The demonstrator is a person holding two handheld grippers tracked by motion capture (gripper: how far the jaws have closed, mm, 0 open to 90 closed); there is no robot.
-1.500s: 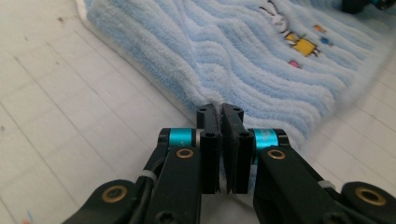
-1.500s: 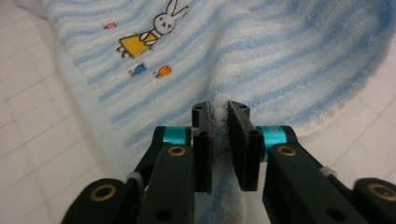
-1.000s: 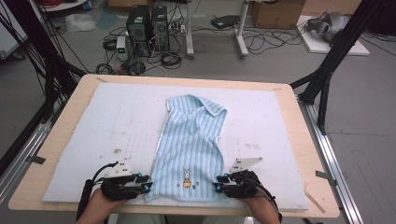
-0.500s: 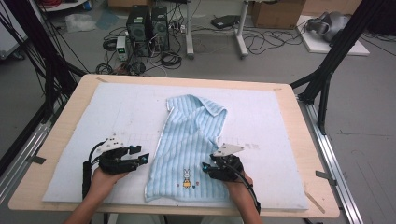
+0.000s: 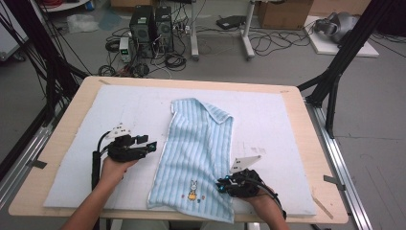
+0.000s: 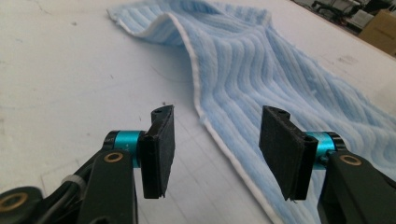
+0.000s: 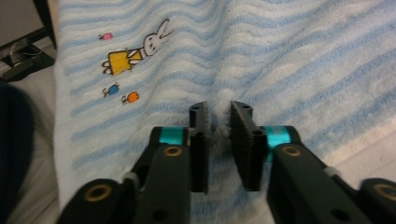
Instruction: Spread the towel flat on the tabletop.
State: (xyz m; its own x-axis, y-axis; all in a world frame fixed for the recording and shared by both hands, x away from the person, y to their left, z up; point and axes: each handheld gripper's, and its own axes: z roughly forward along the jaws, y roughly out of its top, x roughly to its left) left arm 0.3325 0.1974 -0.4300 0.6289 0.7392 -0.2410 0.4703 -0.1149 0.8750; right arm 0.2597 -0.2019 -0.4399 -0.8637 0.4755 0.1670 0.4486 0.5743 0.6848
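Note:
A light blue striped towel (image 5: 198,143) lies lengthwise down the middle of the white mat, with a small rabbit motif (image 5: 192,188) near its front end. My left gripper (image 5: 146,146) hovers just left of the towel's left edge. Its jaws have just been opening and hold nothing. In the left gripper view the towel's white hem (image 6: 201,100) runs ahead between the open left gripper (image 6: 215,116). My right gripper (image 5: 221,186) sits on the towel's front right part. Its jaws have just been closing and pinch a raised fold of towel (image 7: 223,100) at the right gripper (image 7: 218,111), beside the rabbit motif (image 7: 135,49).
The white mat (image 5: 119,115) covers most of the wooden table (image 5: 62,143). Bare mat lies on both sides of the towel. Beyond the table's far edge stand computer towers (image 5: 151,24) with cables, and black frame legs (image 5: 335,81) rise at the right.
My left gripper has let go of the towel's front left corner and moved away from the table's front edge. My right gripper has shifted inward onto the towel and closed on a fold.

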